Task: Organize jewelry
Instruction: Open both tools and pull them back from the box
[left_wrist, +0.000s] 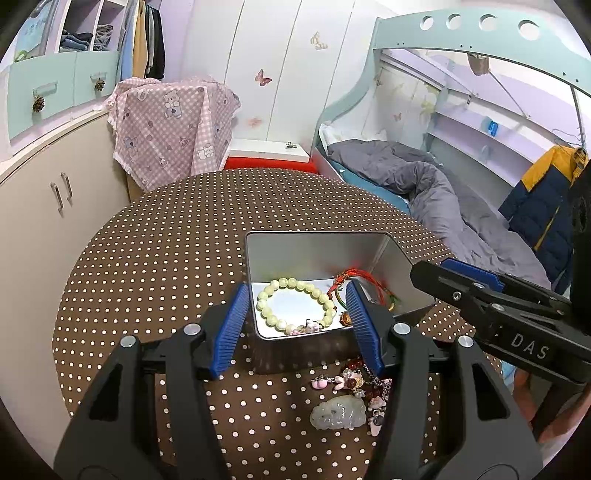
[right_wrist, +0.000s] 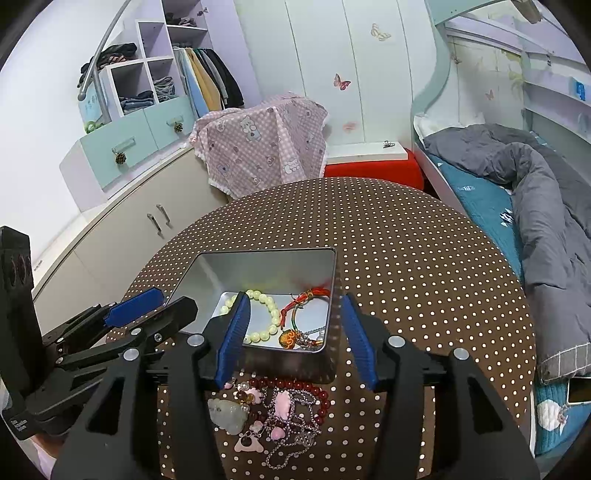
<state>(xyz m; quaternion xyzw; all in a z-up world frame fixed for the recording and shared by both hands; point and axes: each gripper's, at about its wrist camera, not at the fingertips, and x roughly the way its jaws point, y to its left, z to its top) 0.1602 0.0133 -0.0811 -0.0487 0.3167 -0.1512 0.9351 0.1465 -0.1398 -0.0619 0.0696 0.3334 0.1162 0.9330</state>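
Both hand-held grippers (left_wrist: 299, 325) (right_wrist: 291, 336) half-open (empty)

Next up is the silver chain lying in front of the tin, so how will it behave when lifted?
The silver chain looks limp: it lies in loose loops, so it would probably dangle. It seems tangled with the dark red bead strand and pink charms, which may drag along. Thin links might slip from wide pads.
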